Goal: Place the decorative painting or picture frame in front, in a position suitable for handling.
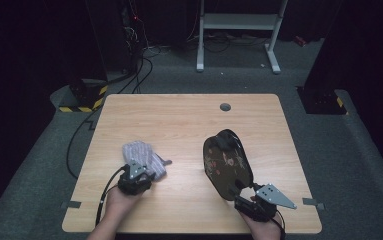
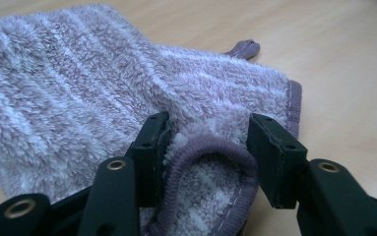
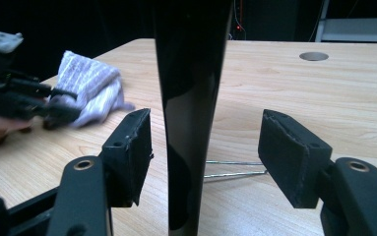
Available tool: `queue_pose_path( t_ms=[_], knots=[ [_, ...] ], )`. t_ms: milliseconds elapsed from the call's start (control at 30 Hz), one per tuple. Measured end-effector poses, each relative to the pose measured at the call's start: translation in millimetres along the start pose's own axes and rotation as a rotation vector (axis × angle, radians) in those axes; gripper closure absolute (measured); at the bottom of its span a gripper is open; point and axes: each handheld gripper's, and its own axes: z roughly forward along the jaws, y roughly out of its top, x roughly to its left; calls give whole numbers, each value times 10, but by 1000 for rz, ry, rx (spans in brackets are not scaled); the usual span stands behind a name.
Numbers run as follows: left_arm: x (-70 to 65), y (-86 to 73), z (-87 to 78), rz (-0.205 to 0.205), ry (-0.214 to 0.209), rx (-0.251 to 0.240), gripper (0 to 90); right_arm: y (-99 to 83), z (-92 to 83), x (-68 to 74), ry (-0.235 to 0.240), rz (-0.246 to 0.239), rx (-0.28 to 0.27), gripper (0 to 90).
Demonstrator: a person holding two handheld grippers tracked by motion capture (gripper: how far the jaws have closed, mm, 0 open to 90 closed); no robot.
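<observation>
Cloth (image 1: 143, 157): lilac striped terry, bunched on the left half of the counter (image 1: 189, 112), its hemmed corner toward you. Soft, light and limp; it will sag and drag if lifted by one edge.
Left gripper (image 1: 138, 175): at the cloth's near edge. In the left gripper view the corded hem (image 2: 210, 152) loops between the jaws, which stand part way apart; the left pad touches the pile, the right pad sits just off it. Not clamped yet, as far as you can judge.
Hold, cloth: take the hem loop or a thick fold. The pile compresses, so close well in before you lift.
Plate (image 1: 227, 164): dark lacquered disc with a faint floral pattern, upright on a thin wire stand (image 3: 235, 168), right of centre on the counter. Stiff, glossy, likely slippery, and easy to tip or chip.
Right gripper (image 1: 250, 197): at the plate's near lower rim. In the right gripper view the plate (image 3: 188, 98) stands edge-on between the jaws, which are wide apart with a gap on each side.
Hold, plate: pinch the rim low and square; steady it before you wipe.
</observation>
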Motion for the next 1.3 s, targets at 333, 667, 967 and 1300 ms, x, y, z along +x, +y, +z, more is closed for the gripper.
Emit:
queue_pose_path(
  t_ms=[333, 667, 967, 1300],
  knots=[
    [-406, 76, -426, 16, -118, -158, 434, -2, 15, 3, -2, 2, -2, 376],
    [-759, 145, 3, 82, -53, -5, 626, 1, 6, 3, 0, 2, -4, 376],
    [-571, -129, -273, 88, -50, 30, 596, -9, -2, -21, -3, 7, 1, 380],
    [-131, -424, -771, 7, -46, -51, 528, -14, 22, 3, -7, 2, 8, 380]
  ],
)
